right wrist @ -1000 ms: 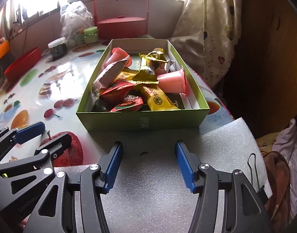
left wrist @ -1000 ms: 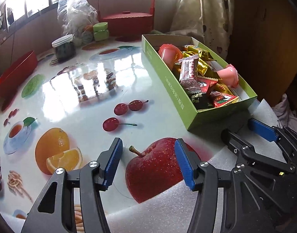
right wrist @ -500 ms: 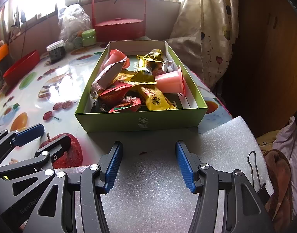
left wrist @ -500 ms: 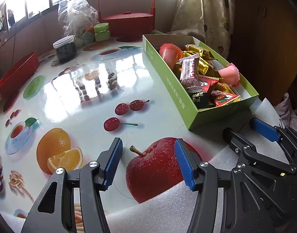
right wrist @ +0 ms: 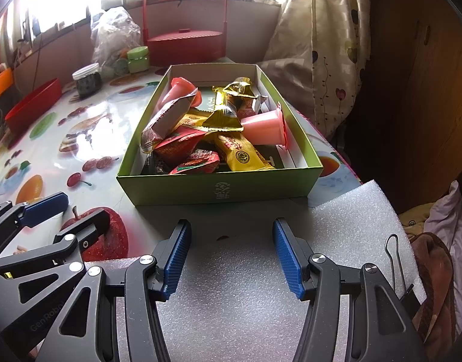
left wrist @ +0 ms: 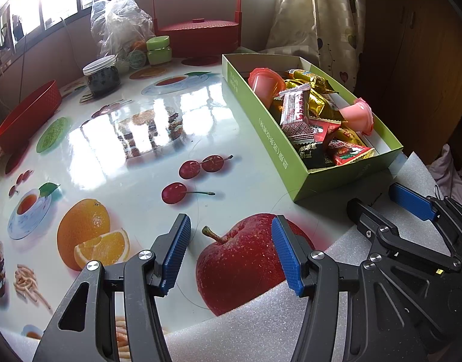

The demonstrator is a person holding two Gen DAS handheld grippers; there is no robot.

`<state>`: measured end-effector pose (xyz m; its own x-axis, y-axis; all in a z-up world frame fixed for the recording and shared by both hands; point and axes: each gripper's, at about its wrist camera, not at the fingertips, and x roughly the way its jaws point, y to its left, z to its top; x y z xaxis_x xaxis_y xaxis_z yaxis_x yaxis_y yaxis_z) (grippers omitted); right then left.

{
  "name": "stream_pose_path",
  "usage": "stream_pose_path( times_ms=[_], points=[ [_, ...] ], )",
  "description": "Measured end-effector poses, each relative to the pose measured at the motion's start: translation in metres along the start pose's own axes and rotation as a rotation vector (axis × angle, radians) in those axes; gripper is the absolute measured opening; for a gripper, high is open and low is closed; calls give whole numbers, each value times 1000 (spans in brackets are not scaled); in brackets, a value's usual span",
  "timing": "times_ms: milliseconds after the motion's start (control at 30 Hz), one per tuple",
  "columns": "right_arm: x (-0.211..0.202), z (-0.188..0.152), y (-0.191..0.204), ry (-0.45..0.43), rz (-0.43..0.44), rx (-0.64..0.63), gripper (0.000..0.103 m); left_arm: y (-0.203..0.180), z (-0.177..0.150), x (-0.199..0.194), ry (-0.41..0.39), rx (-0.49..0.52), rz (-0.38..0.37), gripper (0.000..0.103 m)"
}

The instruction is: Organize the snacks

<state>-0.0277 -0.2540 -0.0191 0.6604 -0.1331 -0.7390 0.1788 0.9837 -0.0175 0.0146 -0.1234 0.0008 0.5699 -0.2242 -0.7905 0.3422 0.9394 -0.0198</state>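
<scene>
Green box on fruit-print table, right side, stuffed with snacks: pink jelly cups, yellow bar, gold wrappers, red packets. Right gripper just short of box, over white foam sheet, jaws apart, nothing between. Left gripper beside it over printed apple, jaws apart too, empty. Red basket, dark jar, plastic bag way back by window.
</scene>
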Motion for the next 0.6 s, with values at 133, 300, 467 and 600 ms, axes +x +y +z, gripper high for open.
stream_pose_path(
  times_ms=[133, 300, 467, 600],
  points=[
    [0, 0, 0, 0, 0, -1, 56, 0, 0, 0, 0, 0, 0, 57],
    [0, 0, 0, 0, 0, -1, 56, 0, 0, 0, 0, 0, 1, 57],
    [0, 1, -1, -2, 0, -2, 56, 0, 0, 0, 0, 0, 0, 57],
    [0, 0, -1, -1, 0, -1, 56, 0, 0, 0, 1, 1, 1, 57]
  ],
)
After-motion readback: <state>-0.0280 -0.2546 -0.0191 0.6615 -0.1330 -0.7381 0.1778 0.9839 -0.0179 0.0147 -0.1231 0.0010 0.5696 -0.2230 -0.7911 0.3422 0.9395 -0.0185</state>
